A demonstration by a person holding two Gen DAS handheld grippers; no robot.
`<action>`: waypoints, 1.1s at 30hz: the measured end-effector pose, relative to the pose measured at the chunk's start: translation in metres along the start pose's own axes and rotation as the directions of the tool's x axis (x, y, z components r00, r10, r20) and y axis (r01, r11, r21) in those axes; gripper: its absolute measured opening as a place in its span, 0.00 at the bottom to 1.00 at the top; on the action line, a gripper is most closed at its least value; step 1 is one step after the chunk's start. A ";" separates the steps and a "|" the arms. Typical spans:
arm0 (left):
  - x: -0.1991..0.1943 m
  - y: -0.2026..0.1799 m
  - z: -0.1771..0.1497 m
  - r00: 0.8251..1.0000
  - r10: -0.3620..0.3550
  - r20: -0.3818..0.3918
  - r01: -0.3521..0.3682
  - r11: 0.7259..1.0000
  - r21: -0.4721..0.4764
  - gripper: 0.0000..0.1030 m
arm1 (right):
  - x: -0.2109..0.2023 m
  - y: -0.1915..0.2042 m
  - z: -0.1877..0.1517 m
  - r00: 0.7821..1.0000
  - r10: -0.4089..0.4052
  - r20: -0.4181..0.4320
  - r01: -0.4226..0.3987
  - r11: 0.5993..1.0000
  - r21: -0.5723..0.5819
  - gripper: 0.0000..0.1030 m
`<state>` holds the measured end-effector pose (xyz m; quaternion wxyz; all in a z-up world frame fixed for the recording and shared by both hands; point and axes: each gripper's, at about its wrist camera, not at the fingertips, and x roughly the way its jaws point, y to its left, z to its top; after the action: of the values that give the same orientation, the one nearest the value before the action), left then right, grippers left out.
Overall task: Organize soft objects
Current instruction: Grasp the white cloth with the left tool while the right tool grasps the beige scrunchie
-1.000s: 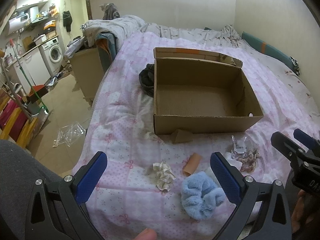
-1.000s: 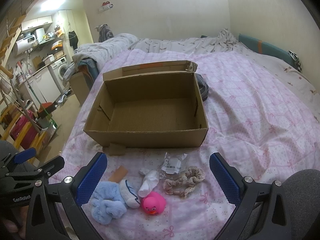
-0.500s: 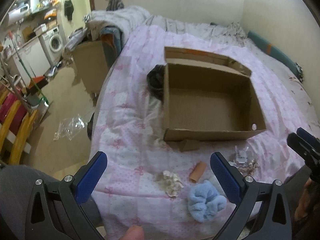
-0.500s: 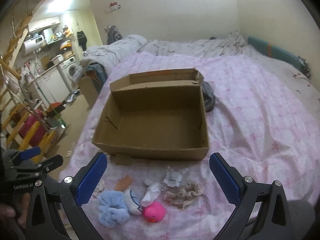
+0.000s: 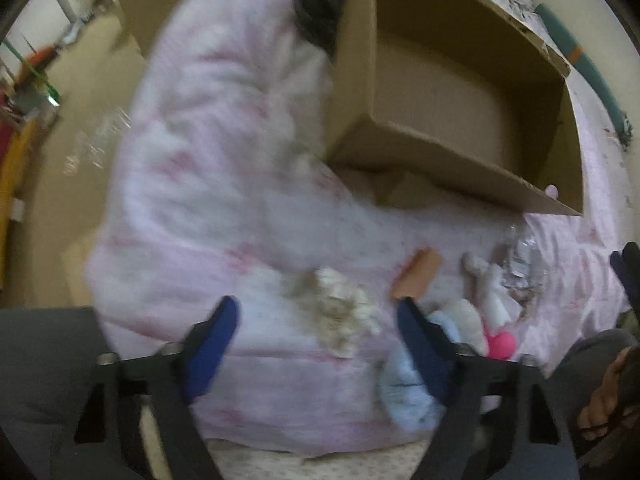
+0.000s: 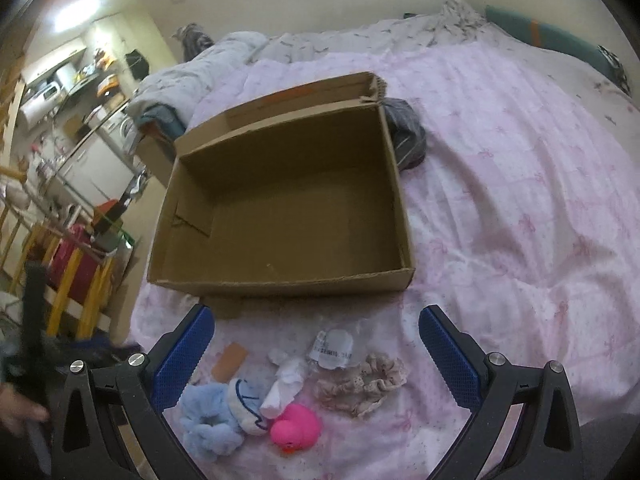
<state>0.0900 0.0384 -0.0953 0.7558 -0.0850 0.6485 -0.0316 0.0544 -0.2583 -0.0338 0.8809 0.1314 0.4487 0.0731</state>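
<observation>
Cream scrunchie (image 5: 336,312), crumpled and frilly, lies on the pink quilt (image 5: 208,184) near the bed's front edge, framed between the blue pads of the left gripper (image 5: 316,312). Jaws are closing; the pads do not yet press on the fabric, so nothing is held. View is motion-blurred; whether the tips touch the quilt I cannot tell.

Judgement, step in hand: first pick, cream scrunchie, then carry to the cardboard box (image 6: 280,284), which sits open and empty just beyond the row of items.

To do it well:
- Centre the scrunchie between the pads before the squeeze; it sits slightly toward the right pad now.
- Go low enough to take the bulk of the fabric, not 1 frill, but avoid pinching the quilt with it.
- Close fully; soft cloth compresses and can slip from a loose grip.
- Lift straight up before swinging over the box's near wall.

Neighbours: light-blue fluffy scrunchie (image 6: 204,420) sits under the left gripper's right pad, risk of snagging it. Further right lie a small white sock (image 6: 284,386), pink rubber duck (image 6: 296,426), and beige patterned scrunchie (image 6: 360,380).

Right gripper (image 6: 316,356) hovers over this group, jaws released wide, empty.
</observation>
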 end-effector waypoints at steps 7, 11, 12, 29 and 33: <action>0.029 -0.012 0.007 0.998 -0.021 -0.055 0.019 0.999 -0.038 0.67 | 0.007 -0.006 0.000 0.999 -0.011 -0.030 0.012 1.000 0.023 1.00; 0.047 -0.011 0.009 0.997 0.004 -0.078 -0.010 0.997 -0.072 0.62 | 0.008 -0.003 0.001 0.999 -0.022 -0.034 0.023 0.999 0.022 1.00; 0.048 -0.010 0.009 0.996 0.005 -0.084 -0.012 0.997 -0.080 0.61 | 0.008 -0.002 0.001 0.999 -0.026 -0.034 0.026 0.999 0.020 1.00; 0.057 -0.046 0.001 0.995 -0.061 -0.084 0.063 0.998 0.017 0.17 | 0.095 -0.009 -0.037 0.873 -0.191 -0.449 0.161 0.981 -0.103 1.00; 0.048 -0.048 0.005 0.998 -0.056 -0.037 0.057 0.998 0.016 0.17 | 0.103 0.004 -0.044 0.858 -0.272 -0.436 0.193 0.957 -0.219 1.00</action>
<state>0.1057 -0.0162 -0.1334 0.7433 -0.0964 0.6593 -0.0600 0.0791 -0.2222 -0.1372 0.7591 -0.0194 0.6499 0.0323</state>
